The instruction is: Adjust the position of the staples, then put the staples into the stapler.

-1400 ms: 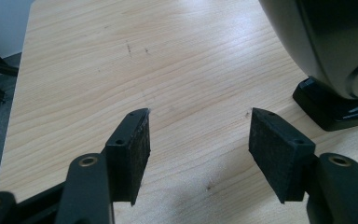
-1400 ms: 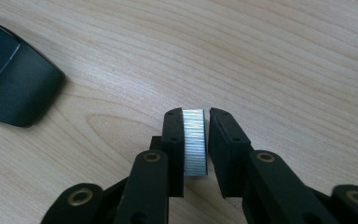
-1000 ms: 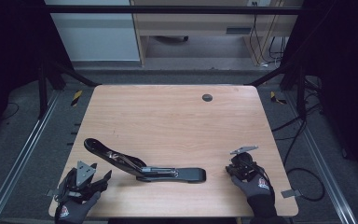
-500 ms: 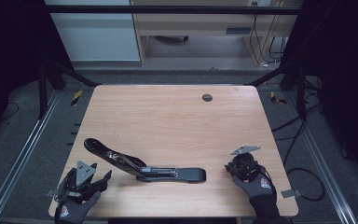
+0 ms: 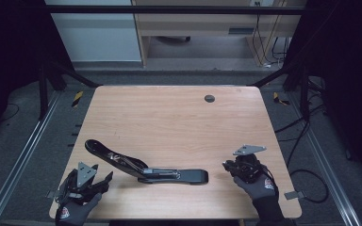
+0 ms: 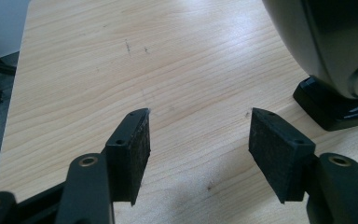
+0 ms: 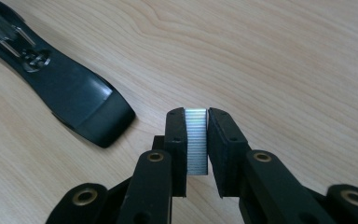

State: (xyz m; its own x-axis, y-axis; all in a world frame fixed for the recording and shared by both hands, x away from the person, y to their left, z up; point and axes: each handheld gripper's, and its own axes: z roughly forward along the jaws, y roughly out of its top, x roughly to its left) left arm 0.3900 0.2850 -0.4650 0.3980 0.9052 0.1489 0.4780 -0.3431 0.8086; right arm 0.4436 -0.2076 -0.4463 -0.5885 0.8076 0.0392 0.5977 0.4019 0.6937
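Staples, a light, brittle glued strip near the tabletop's front right corner, pinched flat-sided in my right tool, will snap if bent; my left tool stands half open, holding nothing, beside the opened stapler.

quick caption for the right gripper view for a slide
Right gripper pinching a strip of staples above the table, open stapler lying alongside.

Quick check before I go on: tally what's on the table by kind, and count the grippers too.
Stapler, black, opened out flat on the table: 1
Strip of staples, silver, clamped between the right gripper's pads: 1
Grippers: 2, the left gripper with open jaws over bare wood, and the right gripper
Round grommet set in the tabletop at the far side: 1
Total: 5
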